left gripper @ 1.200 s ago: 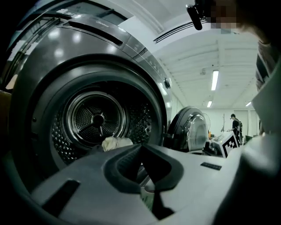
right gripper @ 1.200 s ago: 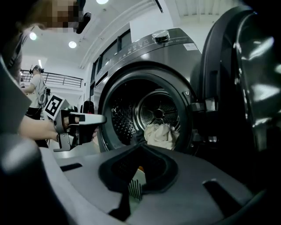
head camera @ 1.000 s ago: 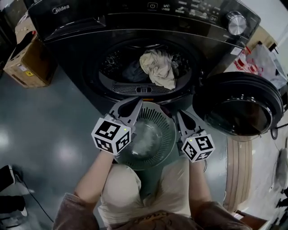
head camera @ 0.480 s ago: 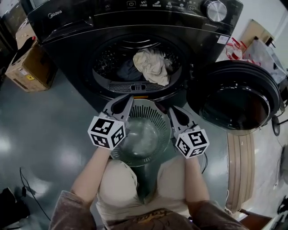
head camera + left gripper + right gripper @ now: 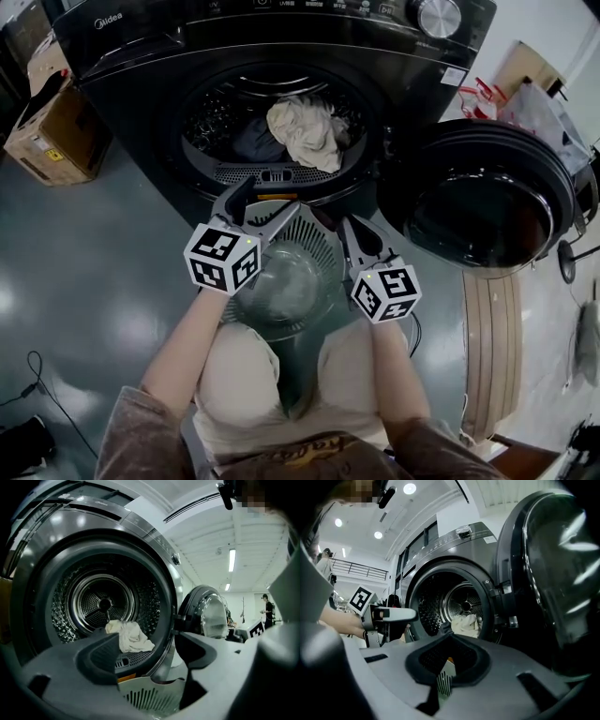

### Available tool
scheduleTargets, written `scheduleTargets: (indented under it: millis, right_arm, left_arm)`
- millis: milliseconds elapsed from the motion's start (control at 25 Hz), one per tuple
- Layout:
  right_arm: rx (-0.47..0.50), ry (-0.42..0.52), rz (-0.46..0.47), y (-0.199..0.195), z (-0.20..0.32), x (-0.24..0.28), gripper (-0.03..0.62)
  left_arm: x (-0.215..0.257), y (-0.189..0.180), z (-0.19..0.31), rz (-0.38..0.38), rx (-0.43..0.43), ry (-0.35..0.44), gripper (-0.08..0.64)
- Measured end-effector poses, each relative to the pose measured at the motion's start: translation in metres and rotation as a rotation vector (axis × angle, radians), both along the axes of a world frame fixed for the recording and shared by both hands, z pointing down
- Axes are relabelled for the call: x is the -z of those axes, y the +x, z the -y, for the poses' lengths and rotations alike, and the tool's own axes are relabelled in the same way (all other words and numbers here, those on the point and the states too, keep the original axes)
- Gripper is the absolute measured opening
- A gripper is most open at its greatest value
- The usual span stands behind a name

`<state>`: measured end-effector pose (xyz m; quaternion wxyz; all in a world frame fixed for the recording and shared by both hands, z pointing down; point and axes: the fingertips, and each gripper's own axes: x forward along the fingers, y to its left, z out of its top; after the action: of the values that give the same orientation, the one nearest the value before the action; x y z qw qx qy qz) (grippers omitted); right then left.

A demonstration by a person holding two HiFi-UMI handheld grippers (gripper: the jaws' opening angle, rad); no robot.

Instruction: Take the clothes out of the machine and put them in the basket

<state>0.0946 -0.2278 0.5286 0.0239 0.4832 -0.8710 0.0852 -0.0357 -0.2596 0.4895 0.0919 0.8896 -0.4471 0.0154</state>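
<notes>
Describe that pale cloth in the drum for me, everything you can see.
The cloth is cream, soft-looking fabric, crumpled into a loose heap of folds. It lies in the drum near the front, right of centre in the head view, with its lower edge reaching the grey lip. A dark garment lies against its left side. Nothing holds it.
</notes>
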Motion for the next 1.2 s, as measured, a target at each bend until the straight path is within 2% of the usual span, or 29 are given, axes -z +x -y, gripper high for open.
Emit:
scheduleTargets:
  millis: [120, 280, 480, 720, 920, 1040, 1200]
  right_arm:
    - [0.023, 0.020, -0.027, -0.004, -0.004, 0.003, -0.003]
    - [0.047, 0.034, -0.040, -0.009, -0.011, 0.005, -0.003]
    - [0.065, 0.027, 0.019, -0.014, -0.019, 0.017, -0.003]
    - [0.035, 0.040, 0.029, -0.009, -0.026, 0.027, -0.003]
    - [0.029, 0.046, 0.042, -0.008, -0.031, 0.034, -0.003]
    - [0.026, 0.044, 0.038, -0.008, -0.033, 0.036, -0.003]
    - [0.021, 0.038, 0.036, -0.006, -0.033, 0.034, -0.003]
  left_arm:
    - [0.000, 0.008, 0.009, -0.005, -0.020, 0.001, 0.433]
    - [-0.015, 0.022, 0.028, 0.062, -0.048, 0.003, 0.451]
    - [-0.036, 0.035, 0.060, 0.084, -0.035, -0.010, 0.451]
    - [-0.054, 0.049, 0.108, 0.155, -0.037, -0.007, 0.448]
    - [-0.075, 0.056, 0.147, 0.233, -0.021, -0.039, 0.443]
    - [-0.086, 0.061, 0.161, 0.289, -0.026, -0.059, 0.443]
    - [-0.096, 0.063, 0.170, 0.326, -0.025, -0.077, 0.434]
